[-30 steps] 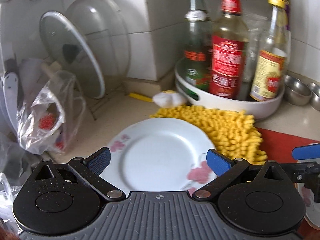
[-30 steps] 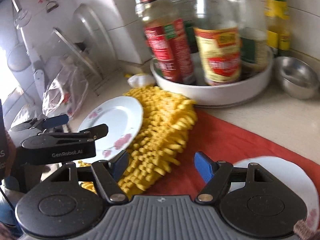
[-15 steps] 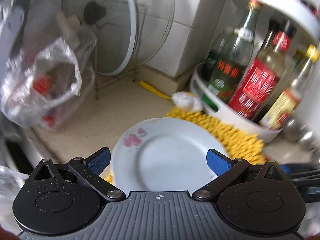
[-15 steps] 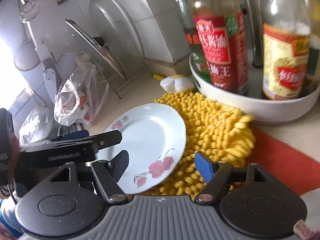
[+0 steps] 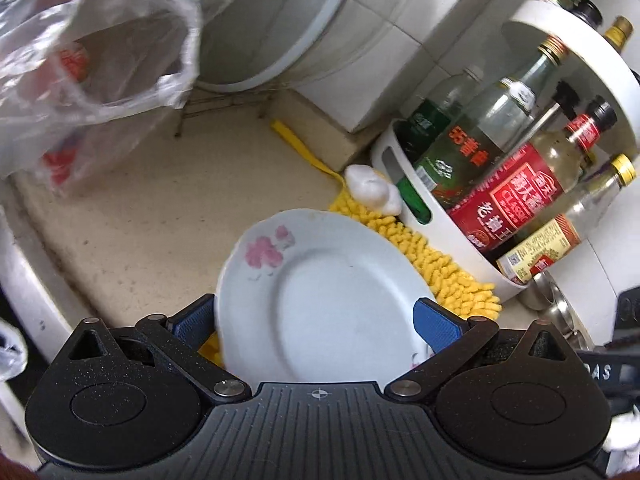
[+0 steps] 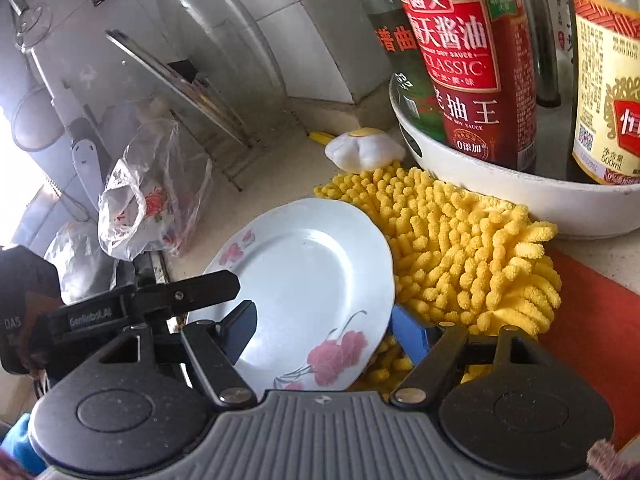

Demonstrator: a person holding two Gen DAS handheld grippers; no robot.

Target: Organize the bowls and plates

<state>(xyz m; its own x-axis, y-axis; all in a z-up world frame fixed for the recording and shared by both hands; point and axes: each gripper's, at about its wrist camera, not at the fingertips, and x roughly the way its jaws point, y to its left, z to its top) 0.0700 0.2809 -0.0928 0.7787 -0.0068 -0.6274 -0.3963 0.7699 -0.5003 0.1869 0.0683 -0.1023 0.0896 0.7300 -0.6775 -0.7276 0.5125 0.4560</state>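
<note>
A white plate (image 5: 324,304) with pink flowers lies on the beige counter (image 5: 152,232), its far edge resting on a fluffy yellow mitt (image 6: 460,248). Both grippers crowd in on it from the near side. The left gripper (image 5: 316,320) has its blue pads spread wide, one at each side of the plate's near rim, close to the edge; I cannot tell whether they touch it, and it does not look clenched. The right gripper (image 6: 324,328) straddles the other near part of the rim, one dark pad over the plate's face and one blue pad just beyond the edge against the mitt; its jaws are opening, the plate between them but not pinched. A white tray (image 6: 500,184) of sauce bottles (image 6: 468,60) stands behind the mitt, with a small egg-shaped toy (image 6: 362,148) beside it. A clear plastic bag (image 5: 92,64) sits at the left, glass lids (image 6: 208,60) leaning by the tiled wall.
</note>
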